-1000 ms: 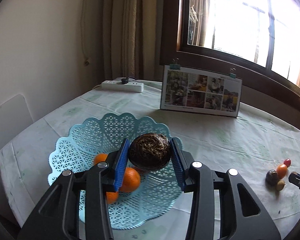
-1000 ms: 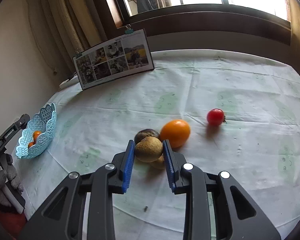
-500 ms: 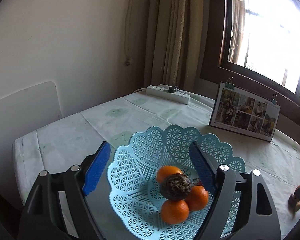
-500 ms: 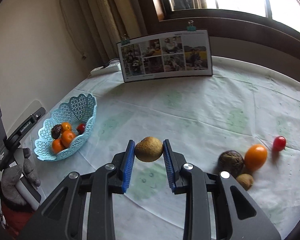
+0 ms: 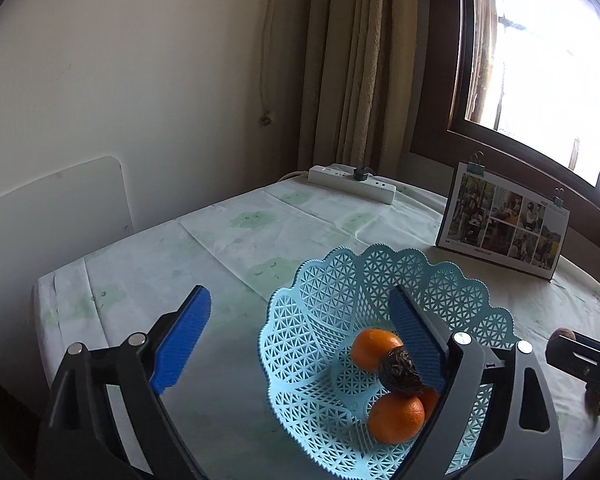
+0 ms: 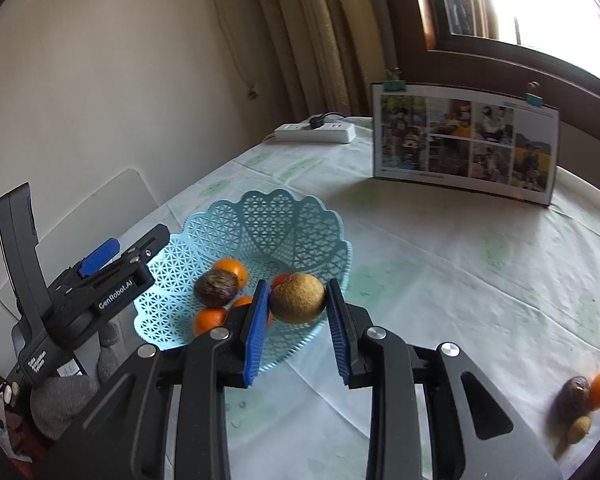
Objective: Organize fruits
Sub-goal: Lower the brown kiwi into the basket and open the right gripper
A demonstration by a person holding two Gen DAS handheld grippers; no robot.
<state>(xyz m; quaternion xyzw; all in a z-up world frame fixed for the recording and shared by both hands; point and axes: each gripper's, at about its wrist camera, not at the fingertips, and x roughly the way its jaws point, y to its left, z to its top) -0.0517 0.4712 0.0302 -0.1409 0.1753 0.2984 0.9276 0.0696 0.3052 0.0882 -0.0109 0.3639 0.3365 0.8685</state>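
The right hand-held gripper has carried the brown fruit over to the basket.

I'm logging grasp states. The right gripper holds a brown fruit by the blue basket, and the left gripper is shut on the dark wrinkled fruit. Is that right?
Not quite. The left gripper is open and holds nothing; the left wrist view shows the dark wrinkled fruit lying in the blue basket among the oranges. The right gripper does hold the brown fruit by the basket.
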